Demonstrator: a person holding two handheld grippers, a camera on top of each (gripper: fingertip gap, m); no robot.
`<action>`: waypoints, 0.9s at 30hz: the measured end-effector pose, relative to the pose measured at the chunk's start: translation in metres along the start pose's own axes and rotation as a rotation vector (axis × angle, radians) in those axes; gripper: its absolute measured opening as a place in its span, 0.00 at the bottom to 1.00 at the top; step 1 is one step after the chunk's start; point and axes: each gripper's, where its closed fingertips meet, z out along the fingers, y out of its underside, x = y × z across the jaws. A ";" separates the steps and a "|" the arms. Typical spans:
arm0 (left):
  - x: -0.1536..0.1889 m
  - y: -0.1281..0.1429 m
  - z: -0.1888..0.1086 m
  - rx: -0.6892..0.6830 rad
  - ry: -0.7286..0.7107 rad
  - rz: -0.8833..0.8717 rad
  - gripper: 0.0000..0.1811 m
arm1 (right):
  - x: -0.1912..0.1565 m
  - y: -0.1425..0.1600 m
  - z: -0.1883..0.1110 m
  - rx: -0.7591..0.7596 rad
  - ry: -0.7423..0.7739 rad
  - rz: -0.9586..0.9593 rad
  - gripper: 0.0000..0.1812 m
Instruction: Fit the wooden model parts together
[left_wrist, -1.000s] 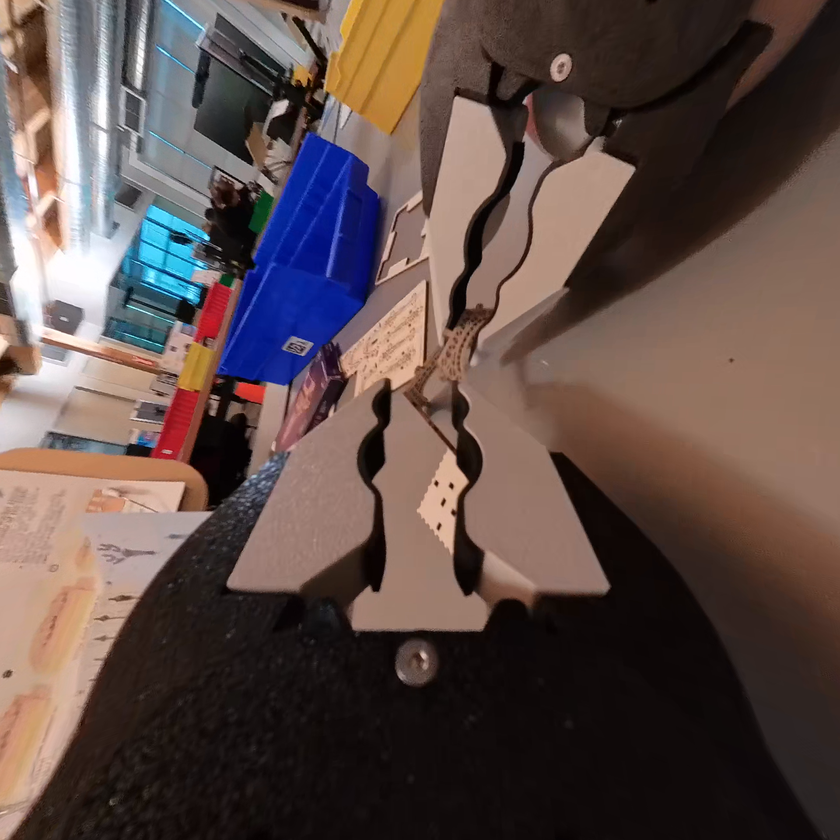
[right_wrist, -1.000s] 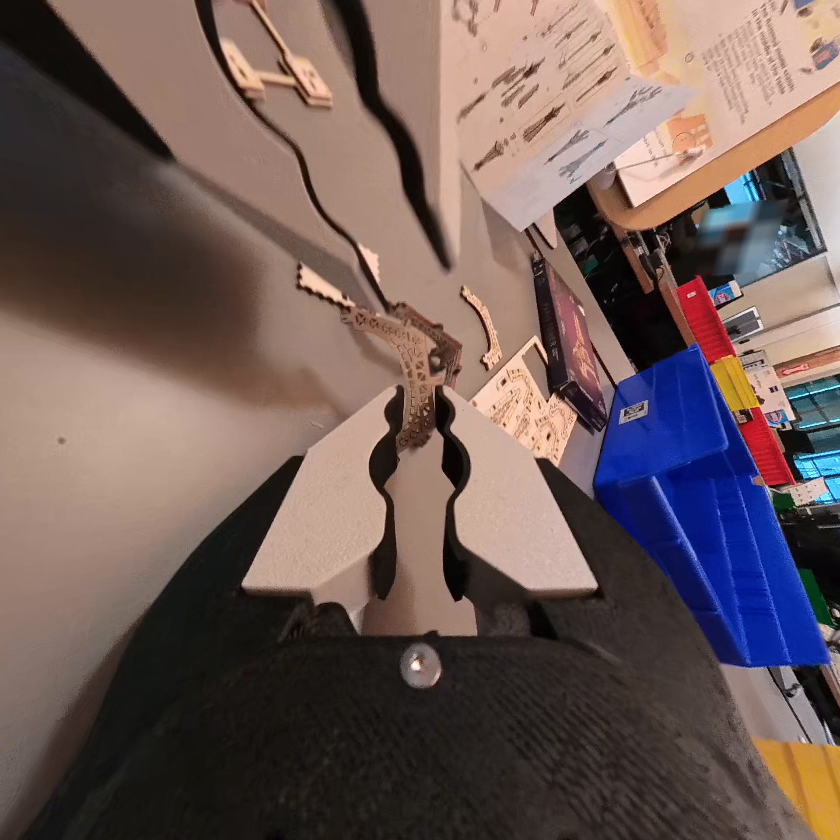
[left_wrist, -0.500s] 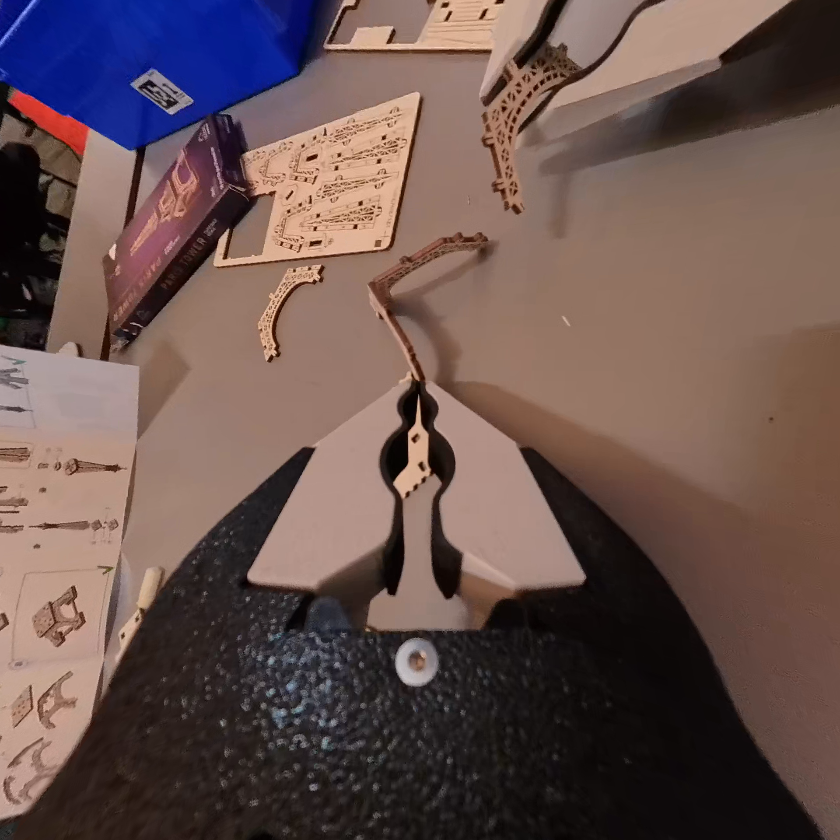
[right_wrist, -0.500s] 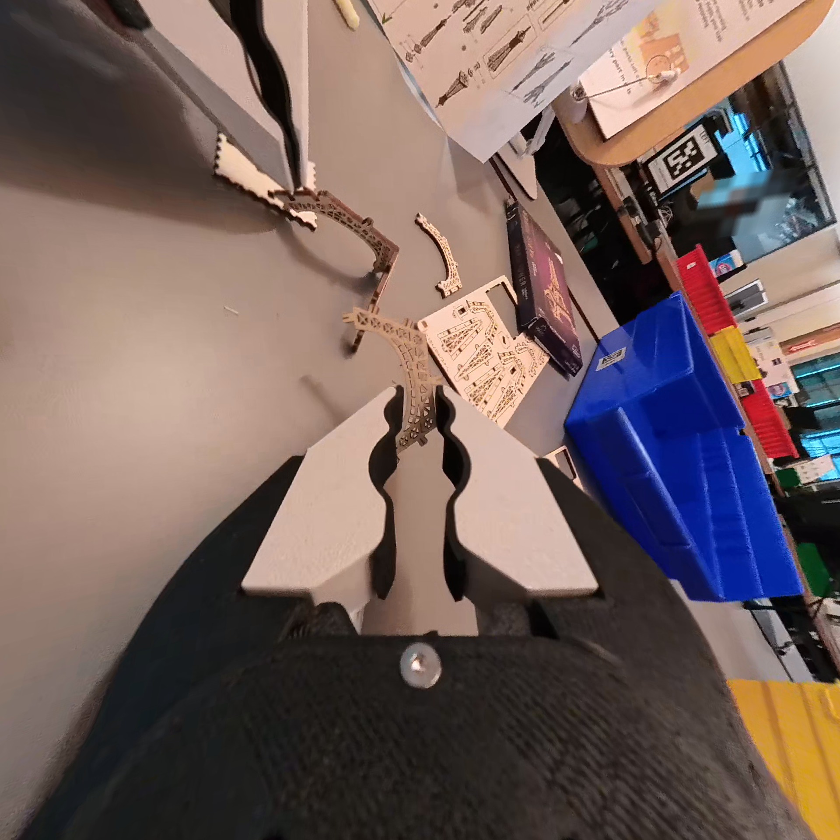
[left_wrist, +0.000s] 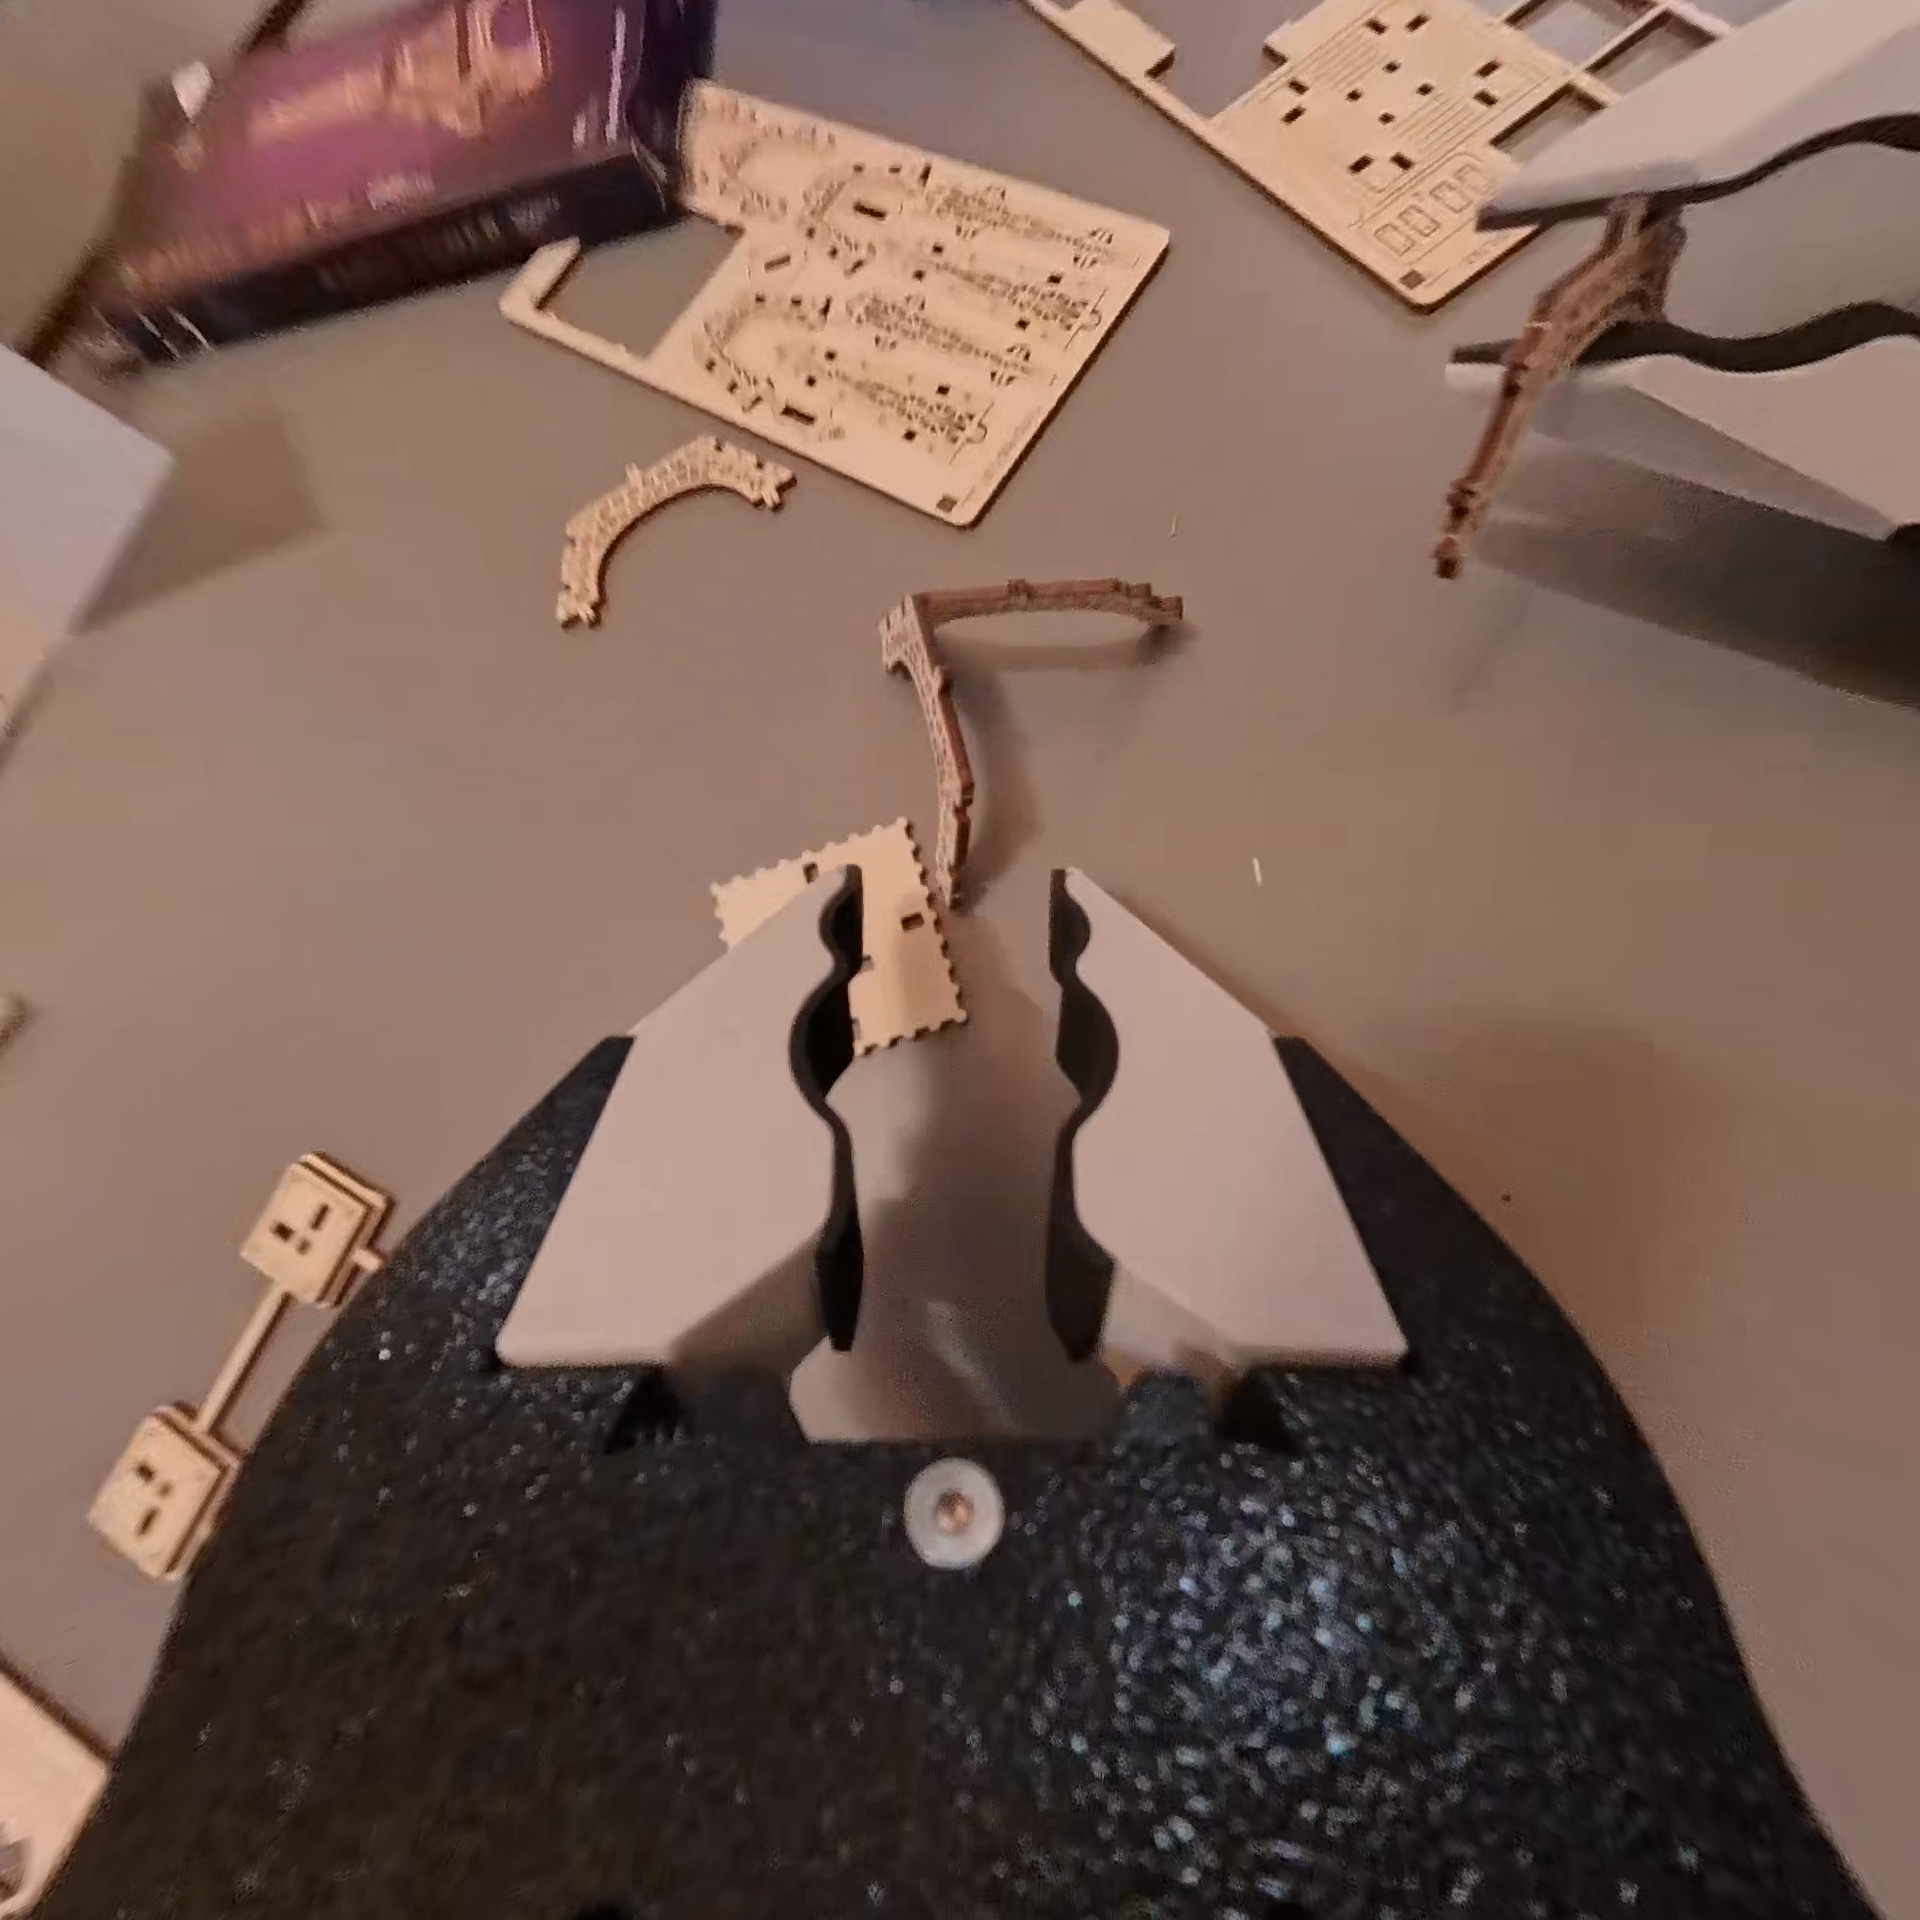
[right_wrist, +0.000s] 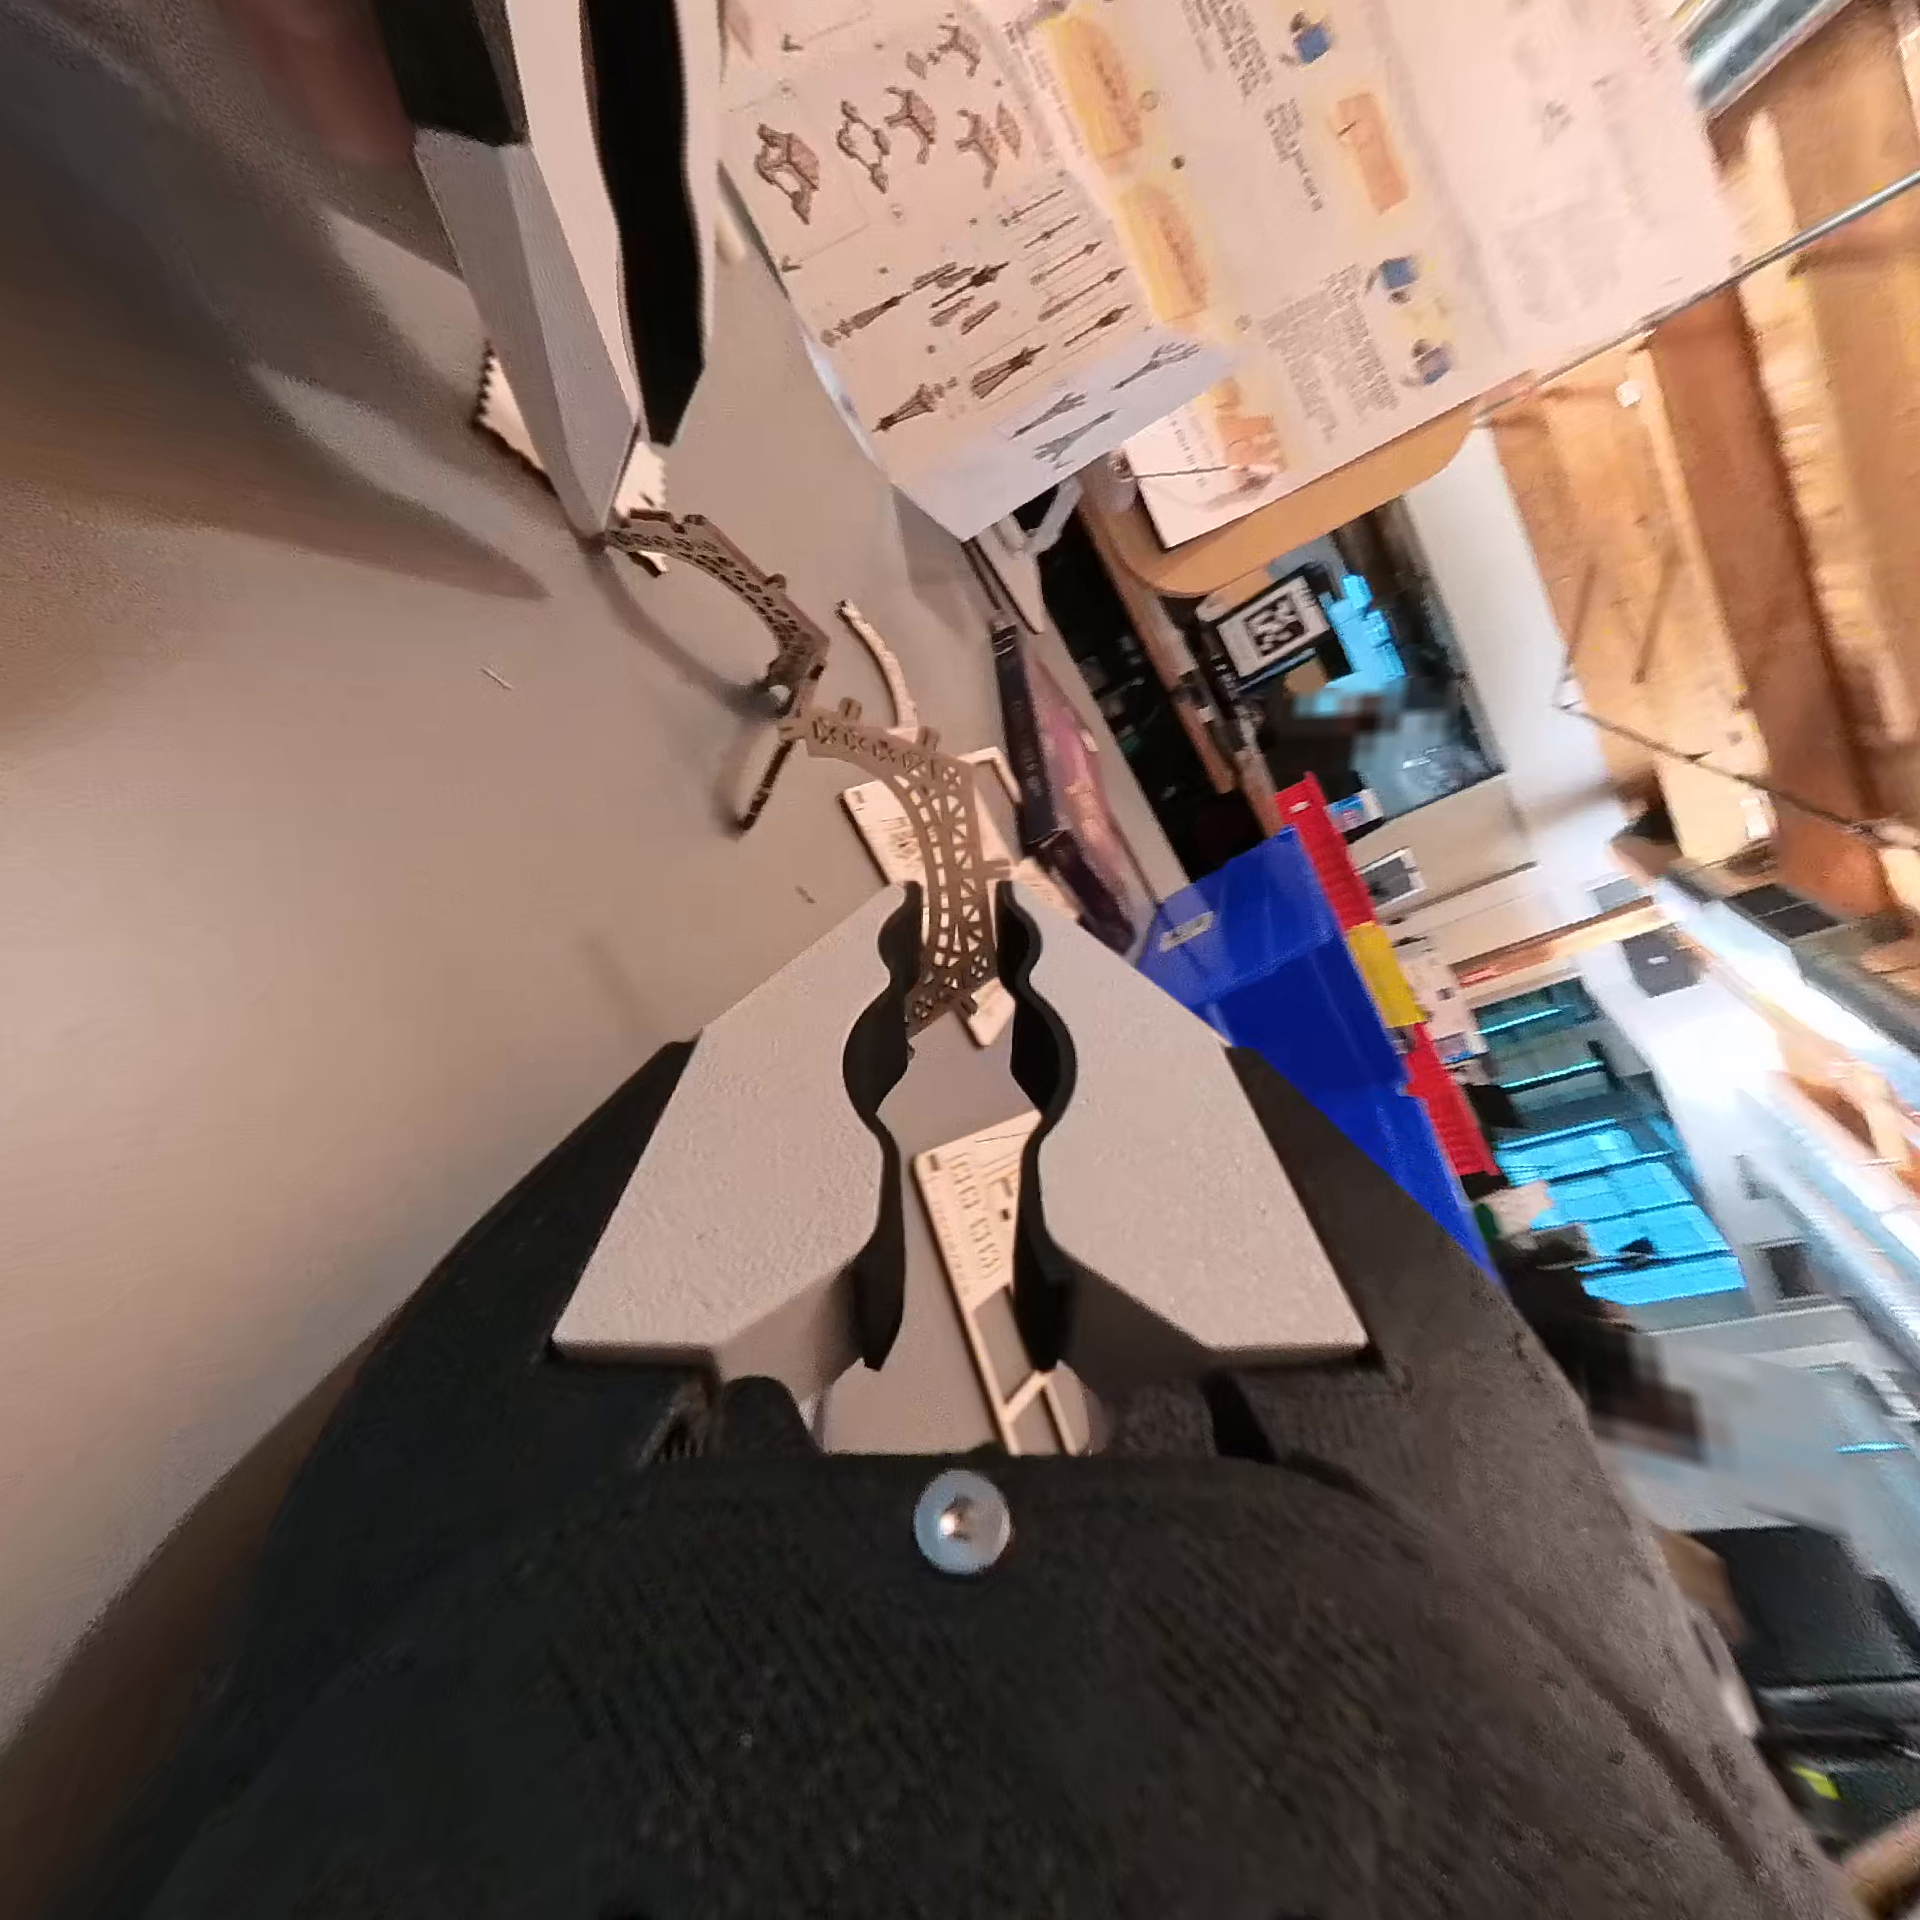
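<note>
My left gripper (left_wrist: 956, 894) is open and low over the grey table (left_wrist: 416, 831). A square notched wooden plate (left_wrist: 899, 956) lies under its left finger, joined to a curved lattice leg (left_wrist: 948, 758) and a dark arch (left_wrist: 1039, 613). This assembly rests on the table and also shows in the right wrist view (right_wrist: 727, 582), by the left gripper (right_wrist: 634, 468). My right gripper (right_wrist: 956, 904) is shut on another curved lattice leg (right_wrist: 940, 883). In the left wrist view the right gripper (left_wrist: 1496, 286) holds that leg (left_wrist: 1538, 353) above the table at the upper right.
Two cut-out wooden part sheets (left_wrist: 862, 301) (left_wrist: 1392, 135), a purple box (left_wrist: 395, 156), a loose arch (left_wrist: 665, 499) and a small double-square piece (left_wrist: 229, 1382) lie on the table. An instruction sheet (right_wrist: 1039, 208) and blue bins (right_wrist: 1278, 966) lie beyond. About 12 cm separates my left fingertips from the loose arch (left_wrist: 665, 499).
My left gripper has opened and let go of the plate assembly, which now rests on the table. The two grippers have moved apart; the right still holds its leg.
</note>
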 end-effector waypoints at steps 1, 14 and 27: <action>0.001 0.004 0.003 -0.014 0.015 -0.019 0.18 | -0.003 0.001 0.001 -0.002 -0.031 0.035 0.06; 0.062 -0.016 0.014 0.026 0.203 -0.035 0.11 | -0.015 0.023 0.006 -0.109 -0.137 0.052 0.07; 0.028 -0.060 -0.001 0.373 -0.032 1.307 0.23 | -0.023 0.021 0.002 -0.008 -0.205 -0.037 0.07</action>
